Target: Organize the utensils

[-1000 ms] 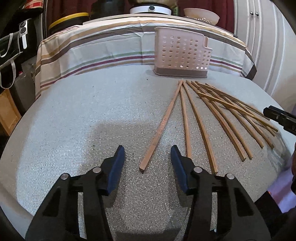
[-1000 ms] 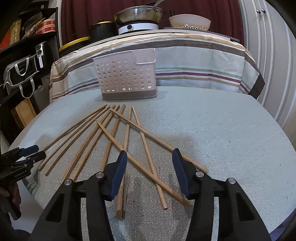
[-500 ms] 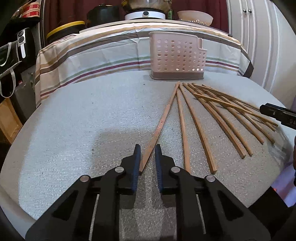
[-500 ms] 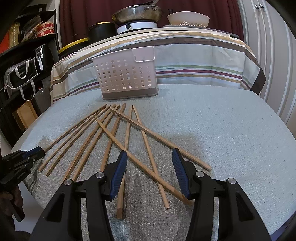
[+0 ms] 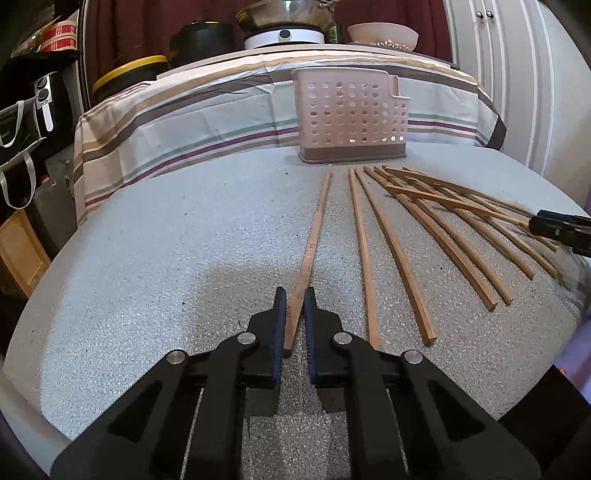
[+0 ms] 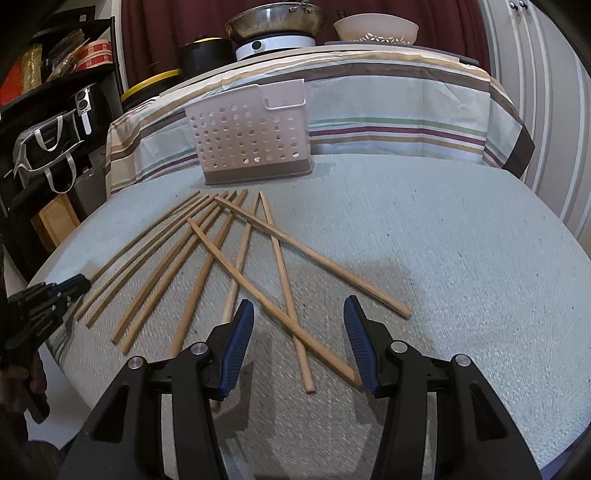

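Several wooden chopsticks [image 5: 436, 229] lie fanned on the grey table [image 5: 166, 258], their far ends near a pink perforated utensil basket [image 5: 351, 118]. My left gripper [image 5: 294, 295] is shut on the near end of the leftmost chopstick [image 5: 316, 229], which still points toward the basket. In the right wrist view my right gripper [image 6: 298, 314] is open and empty above crossed chopsticks [image 6: 273, 280]; the basket [image 6: 251, 133] stands at the back. The left gripper also shows at that view's left edge [image 6: 55, 295].
Behind the table is a counter under a striped cloth [image 5: 207, 122] with a pan, a white cooker and a bowl [image 5: 382, 35]. Shelves and a bag [image 6: 44, 155] are at the left. White cabinet doors [image 5: 517, 92] stand at the right.
My left gripper went from open to shut on the leftmost chopstick's near end and swung it more in line with the basket. My right gripper stayed open and barely moved.
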Motion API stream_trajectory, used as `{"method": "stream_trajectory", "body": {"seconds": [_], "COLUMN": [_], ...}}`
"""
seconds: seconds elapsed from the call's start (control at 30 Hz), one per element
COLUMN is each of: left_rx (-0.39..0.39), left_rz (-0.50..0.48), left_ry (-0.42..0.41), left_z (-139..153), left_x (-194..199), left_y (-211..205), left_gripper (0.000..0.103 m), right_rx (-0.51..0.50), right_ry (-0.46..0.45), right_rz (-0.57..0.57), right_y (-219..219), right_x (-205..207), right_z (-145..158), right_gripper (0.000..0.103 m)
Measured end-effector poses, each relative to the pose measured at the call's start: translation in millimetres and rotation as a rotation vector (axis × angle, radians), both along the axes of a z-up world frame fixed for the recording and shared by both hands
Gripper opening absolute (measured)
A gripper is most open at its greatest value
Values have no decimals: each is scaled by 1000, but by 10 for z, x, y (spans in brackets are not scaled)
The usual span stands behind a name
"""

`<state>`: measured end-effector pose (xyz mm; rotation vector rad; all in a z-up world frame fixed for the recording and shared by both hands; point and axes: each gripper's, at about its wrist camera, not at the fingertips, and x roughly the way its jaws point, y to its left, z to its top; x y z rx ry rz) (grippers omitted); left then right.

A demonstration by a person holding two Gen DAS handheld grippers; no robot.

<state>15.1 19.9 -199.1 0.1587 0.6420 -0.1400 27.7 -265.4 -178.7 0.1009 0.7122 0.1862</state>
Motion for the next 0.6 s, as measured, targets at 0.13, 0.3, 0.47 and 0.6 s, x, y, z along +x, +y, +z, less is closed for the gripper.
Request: {"method": "stream_trajectory", "body": {"seconds": [0.13,0.3,0.47,0.6], "left_rx": [9,8,9,2], "left_rz": [-3,-3,-2,0], "left_ry": [-3,-1,-1,3], "left_z": [1,5,5,0], "left_x": [-10,-21,-23,-24], "left_y": [-11,-13,-18,-25], "left_gripper": [10,9,9,9], "right_rx": [-7,-3,4,46], "right_ry": [-5,-4,-24,-40], "right_rz": [17,44,71,83], "right_y": [-67,-121,-148,-212], "right_x": [-56,-108,-149,-204], "right_z": [-35,-77,-93,-90], "right_gripper": [50,42,40,39]}}
